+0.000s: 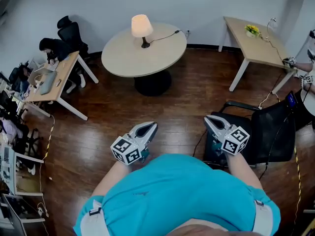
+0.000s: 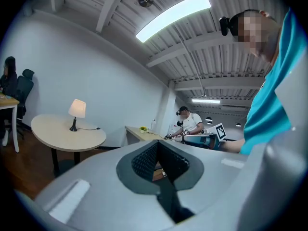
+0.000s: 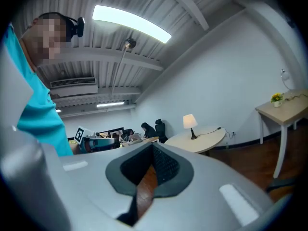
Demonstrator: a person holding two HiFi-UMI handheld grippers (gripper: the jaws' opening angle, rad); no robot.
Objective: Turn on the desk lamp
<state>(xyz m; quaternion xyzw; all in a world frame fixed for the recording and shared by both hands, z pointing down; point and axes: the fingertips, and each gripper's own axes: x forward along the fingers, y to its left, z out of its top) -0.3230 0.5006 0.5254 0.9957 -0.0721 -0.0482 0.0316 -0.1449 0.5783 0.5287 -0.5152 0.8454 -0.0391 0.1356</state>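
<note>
The desk lamp (image 1: 141,27) stood upright near the far edge of a round table (image 1: 123,58), with a pale cream shade on a thin dark stem and a small dark base. Its black cord (image 1: 165,36) trailed across the tabletop toward the wall. The shade looked bright, though whether the bulb was lit could not be told, and no switch could be made out at that range. Both grippers were well apart from the lamp, over the wooden floor (image 1: 98,141). The left gripper (image 1: 149,126) had its jaws together on nothing, and so did the right gripper (image 1: 209,120). The person's teal shirt (image 1: 172,195) hid part of both forearms.
</note>
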